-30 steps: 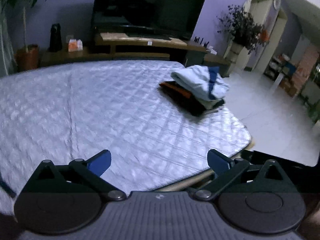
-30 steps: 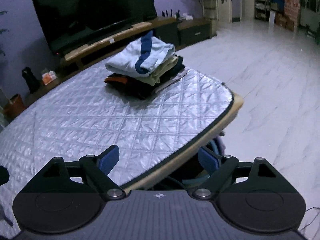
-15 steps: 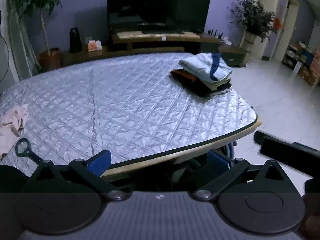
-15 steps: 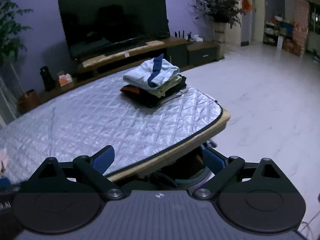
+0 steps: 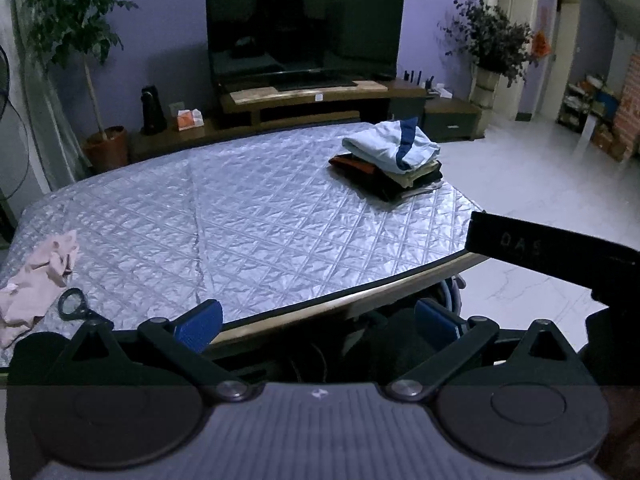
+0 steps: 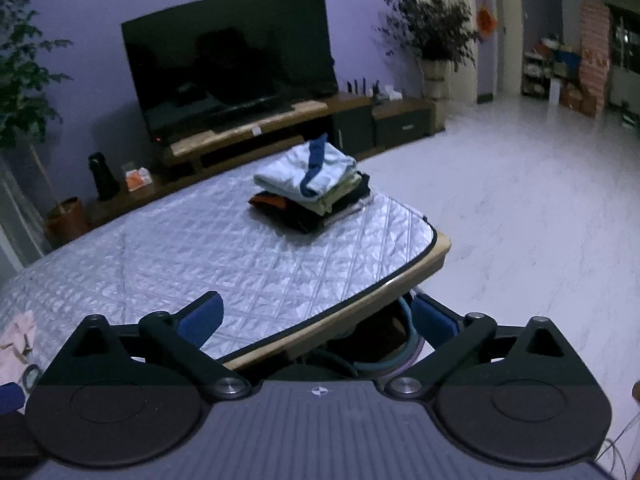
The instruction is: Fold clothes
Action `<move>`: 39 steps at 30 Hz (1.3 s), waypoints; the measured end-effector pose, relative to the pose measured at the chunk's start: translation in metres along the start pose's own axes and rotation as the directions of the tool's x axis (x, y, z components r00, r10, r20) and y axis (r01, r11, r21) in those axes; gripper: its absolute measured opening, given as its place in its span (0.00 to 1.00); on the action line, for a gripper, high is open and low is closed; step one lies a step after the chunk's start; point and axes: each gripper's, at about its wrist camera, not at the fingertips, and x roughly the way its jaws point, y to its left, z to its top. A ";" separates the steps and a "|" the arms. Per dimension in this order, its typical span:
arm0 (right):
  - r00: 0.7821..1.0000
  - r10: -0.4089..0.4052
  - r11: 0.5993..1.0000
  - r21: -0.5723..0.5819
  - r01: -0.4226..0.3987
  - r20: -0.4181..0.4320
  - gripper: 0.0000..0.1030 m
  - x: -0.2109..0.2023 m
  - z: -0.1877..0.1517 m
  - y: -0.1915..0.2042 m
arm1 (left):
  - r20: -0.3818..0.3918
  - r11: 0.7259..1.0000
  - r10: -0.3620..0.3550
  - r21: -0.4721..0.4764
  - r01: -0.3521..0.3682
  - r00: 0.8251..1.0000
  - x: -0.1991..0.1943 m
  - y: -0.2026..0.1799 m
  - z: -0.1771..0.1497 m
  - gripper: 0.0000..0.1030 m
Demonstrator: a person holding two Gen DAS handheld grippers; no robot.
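A stack of folded clothes (image 5: 390, 160) (image 6: 312, 188), pale blue with a dark blue stripe on top, sits at the far right end of the quilted silver table (image 5: 240, 220) (image 6: 180, 248). A crumpled pink garment (image 5: 36, 280) (image 6: 18, 340) lies at the table's left edge. My left gripper (image 5: 318, 324) hangs open over the near table edge with nothing between its fingers. My right gripper (image 6: 316, 318) is also over the near edge, its jaws opening and empty. Its black body (image 5: 540, 248) shows at the right of the left wrist view.
A dark ring (image 5: 72, 302) lies beside the pink garment. Behind the table stand a television (image 5: 304, 36) on a low wooden unit (image 5: 320, 100), a potted tree (image 5: 80, 40) at the left and a vase of branches (image 5: 492, 48). White tiled floor (image 6: 520, 220) spreads to the right.
Both grippers have drawn back from the table and risen, so its near edge now lies under the fingers. The pink garment has come into view at the left. The right jaws stand slightly wider.
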 end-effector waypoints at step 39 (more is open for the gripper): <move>0.999 0.040 0.993 -0.106 -0.042 -0.026 1.00 -0.042 -0.013 0.014 | -0.054 0.999 -0.032 -0.021 0.030 0.998 -0.016 -0.009 -0.014 0.99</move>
